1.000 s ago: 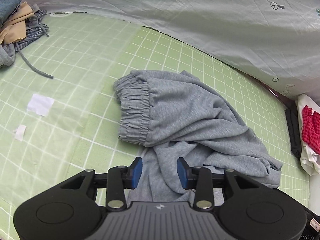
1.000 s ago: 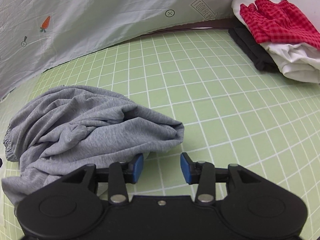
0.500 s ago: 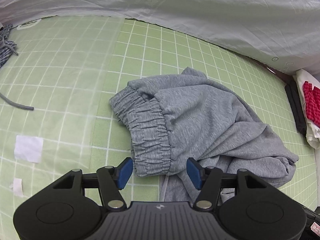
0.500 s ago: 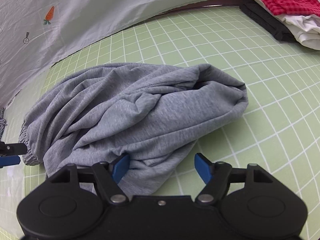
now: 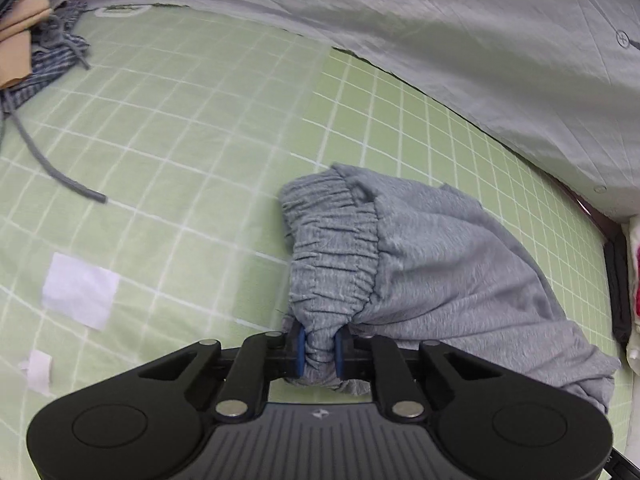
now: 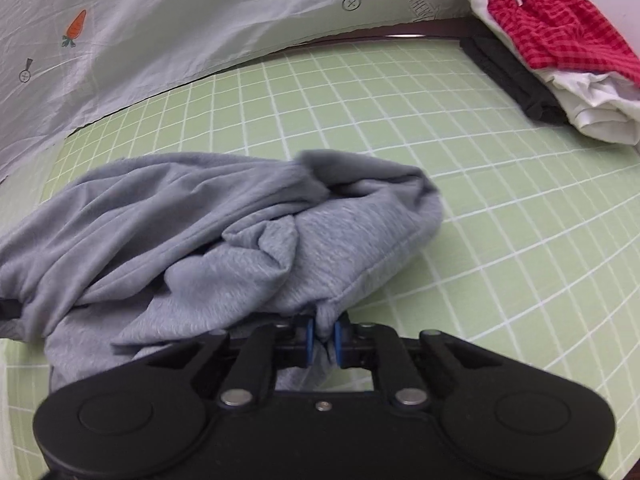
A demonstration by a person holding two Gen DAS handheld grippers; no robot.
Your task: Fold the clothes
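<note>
Crumpled grey sweatpants lie on the green grid mat. In the left wrist view their gathered elastic waistband runs down into my left gripper, which is shut on the band's near end. In the right wrist view the same grey sweatpants are bunched in folds, and my right gripper is shut on a pinch of their fabric at the near edge. The legs are tangled and partly hidden under the top folds.
A pile of tan and striped clothes with a grey drawstring sits far left. A stack of folded red checked, white and black garments lies far right. A pale carrot-print sheet hangs behind the mat. White paper scraps lie near left.
Both grippers were open half a second ago and have closed on the sweatpants, the left on the waistband, the right on loose fabric. The cloth is now bunched up at both grips.
</note>
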